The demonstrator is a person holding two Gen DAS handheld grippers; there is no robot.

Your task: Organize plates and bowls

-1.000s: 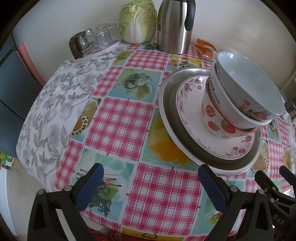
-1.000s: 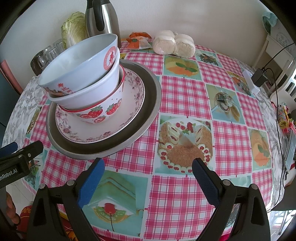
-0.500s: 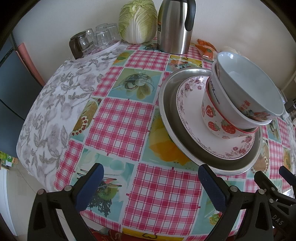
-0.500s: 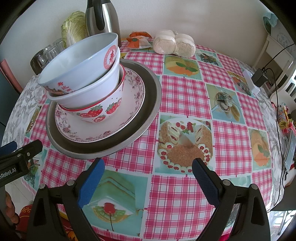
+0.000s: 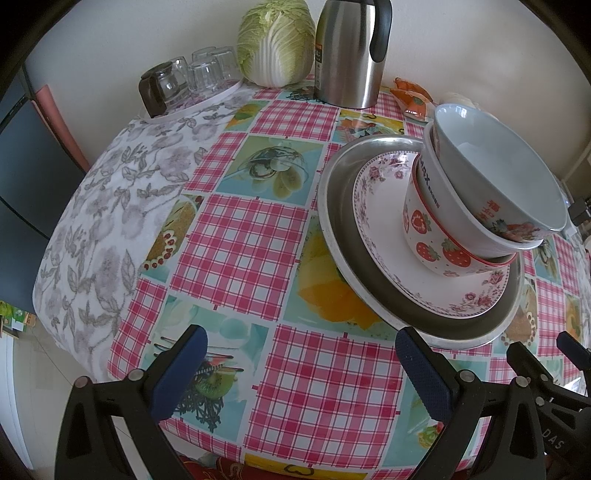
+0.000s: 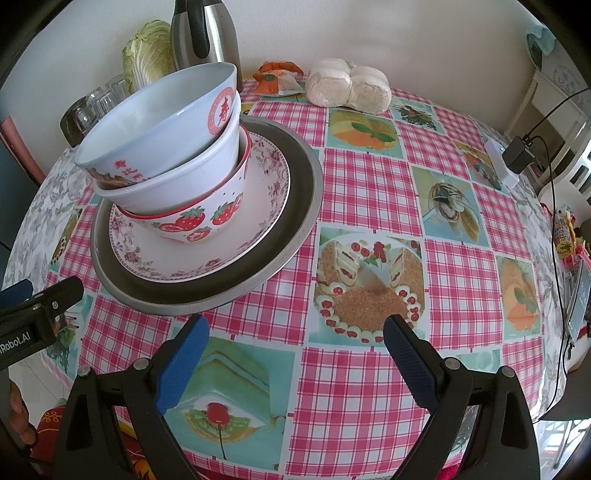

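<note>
Worktop (image 6: 369, 192): round, under a pink checked cloth.
Metal plate (image 6: 295, 221): on the worktop's left half.
Floral plate (image 6: 258, 236): inside the metal plate.
Bowls (image 6: 166, 147): three nested, tilted, on the floral plate.
Left claw (image 5: 299, 365): fingers apart, empty, at the worktop's near edge.
Right claw (image 6: 295, 354): fingers apart, empty, beside the plates.

Plain pale wall (image 6: 369, 33) behind table (image 6: 369, 387)

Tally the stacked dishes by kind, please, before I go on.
Bowls: 3, top bowl, middle bowl, strawberry bowl
Plates: 2, floral plate, metal plate
Total: 5
</note>
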